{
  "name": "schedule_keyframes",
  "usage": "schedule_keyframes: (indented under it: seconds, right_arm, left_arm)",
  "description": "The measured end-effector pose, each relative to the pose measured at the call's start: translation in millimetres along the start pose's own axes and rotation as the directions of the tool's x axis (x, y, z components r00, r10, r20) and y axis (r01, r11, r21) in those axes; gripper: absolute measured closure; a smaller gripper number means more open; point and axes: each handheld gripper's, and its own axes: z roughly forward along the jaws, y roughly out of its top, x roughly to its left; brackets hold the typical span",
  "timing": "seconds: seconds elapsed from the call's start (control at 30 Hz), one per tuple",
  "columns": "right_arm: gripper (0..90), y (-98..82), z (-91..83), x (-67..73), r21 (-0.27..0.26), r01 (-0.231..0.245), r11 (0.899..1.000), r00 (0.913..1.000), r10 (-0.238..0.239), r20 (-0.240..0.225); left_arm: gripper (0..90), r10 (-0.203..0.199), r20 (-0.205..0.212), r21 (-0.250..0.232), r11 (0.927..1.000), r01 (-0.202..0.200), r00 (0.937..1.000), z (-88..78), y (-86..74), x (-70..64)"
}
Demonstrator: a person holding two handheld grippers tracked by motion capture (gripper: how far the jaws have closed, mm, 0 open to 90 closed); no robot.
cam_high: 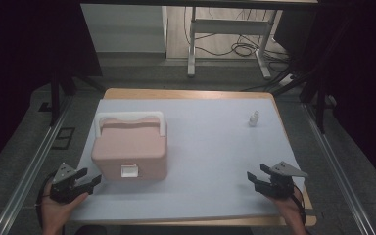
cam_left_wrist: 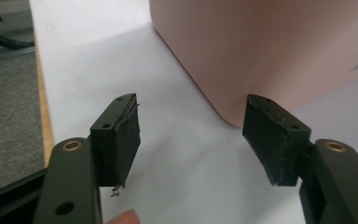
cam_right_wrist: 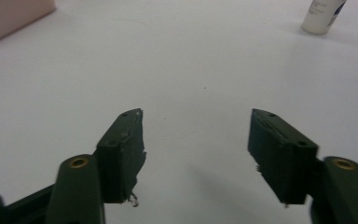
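So far, nothing had been picked up. The pink box (cam_high: 129,149) sat on the left part of the white worktop (cam_high: 210,161), with its lid closed and its white handle (cam_high: 129,119) lying toward the far side. A small white latch (cam_high: 129,170) showed on its front wall, and it looked closed too.

The left tool (cam_high: 89,180) was held by a hand at the near left edge of the worktop, just beside the box's near left corner. Its jaws were spread wide with nothing between them. In the left gripper view, the box corner (cam_left_wrist: 233,116) stood just past the jaws, not touching them.

The right tool (cam_high: 257,179) was at the near right side, well apart from the box. Its jaws were wide too, and held nothing. A little white bottle (cam_high: 253,118) stood upright far off toward the back right, and the right tool pointed roughly that way over bare worktop.

I think the work was only at its start. The box probably needed opening and the bottle fetching, and neither had been touched yet.
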Motion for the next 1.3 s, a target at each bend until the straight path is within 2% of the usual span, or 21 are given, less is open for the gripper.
schedule_keyframes:
  seconds: [0.1,0.2,0.27,0.37,0.5,0.53,0.67,0.73,0.83,0.9,0.93,1.07,1.17,1.3]
  right_arm:
    - [42.1,0.8,0.8,-2.2,-0.021,0.0,1.0,1.0,-0.001,-0.005]
    - [46.1,0.4,0.3,-7.5,-0.024,-0.014,1.0,0.9981,0.012,-0.061]
    - [48.8,-0.4,0.2,-9.9,-0.018,-0.019,1.0,0.9975,0.017,-0.068]
    - [53.0,-1.1,-0.4,-13.9,-0.018,-0.047,0.999,0.9947,0.045,-0.092]
    - [54.9,-3.2,-0.7,-17.0,-0.014,-0.049,0.999,0.9919,0.047,-0.118]
    - [54.9,-2.7,-1.9,-17.8,-0.023,-0.046,0.999,0.9912,0.043,-0.125]
    - [54.5,-2.6,-0.8,-19.3,-0.023,-0.038,0.999,0.9913,0.035,-0.127]
    - [54.2,-3.2,0.4,-20.2,-0.014,-0.037,0.999,0.9919,0.035,-0.122]
    - [54.0,-3.9,0.8,-21.2,-0.019,-0.041,0.999,0.9924,0.039,-0.117]
    - [53.9,-4.3,-0.6,-22.2,-0.019,-0.048,0.999,0.9929,0.045,-0.11]
    - [53.8,-4.8,-2.4,-23.2,-0.023,-0.056,0.998,0.9933,0.053,-0.103]
    - [53.1,-6.1,-4.4,-25.5,-0.028,-0.071,0.997,0.9934,0.069,-0.092]
    - [52.9,-6.8,-5.2,-26.2,-0.023,-0.074,0.997,0.9936,0.072,-0.088]
    - [52.3,-7.2,-6.1,-27.0,-0.02,-0.083,0.996,0.9931,0.081,-0.085]
  left_arm:
    - [42.8,-0.009,-0.006,-0.004,1.0,0.009,0.9999,-1.8,-0.8,2.6]
    - [53.2,-0.023,-0.022,-0.01,0.9997,0.023,0.9995,-3.5,-2.5,5.1]
    - [62.1,-0.034,-0.035,-0.013,0.9993,0.034,0.9988,-4.7,-2.7,5.9]
    - [77.2,-0.059,-0.033,-0.027,0.9979,0.058,0.9977,-7.8,-2.9,8.0]
    - [87.6,-0.072,-0.038,-0.015,0.9973,0.072,0.9967,-9.7,-2.8,12.2]
    - [88.9,-0.088,-0.032,-0.013,0.9961,0.087,0.9957,-9.0,-0.1,17.3]
    - [90.0,-0.097,-0.01,-0.01,0.9952,0.097,0.9952,-5.0,9.1,24.9]
    - [90.0,-0.095,0.015,-0.019,0.9953,0.095,0.9954,1.9,22.9,27.9]
    - [90.0,-0.086,0.032,-0.027,0.9958,0.087,0.9957,6.3,31.3,27.9]
    - [90.0,-0.075,0.044,-0.027,0.9967,0.076,0.9962,12.5,39.6,26.6]
    - [90.0,-0.067,0.063,-0.026,0.9973,0.069,0.9958,20.6,47.5,24.9]
    - [90.0,-0.058,0.091,-0.022,0.998,0.06,0.9942,31.6,59.1,21.5]
    - [90.0,-0.056,0.079,-0.019,0.9981,0.058,0.9953,34.7,61.9,20.4]
    - [90.0,-0.069,0.085,-0.023,0.9972,0.071,0.9939,36.9,63.3,20.0]
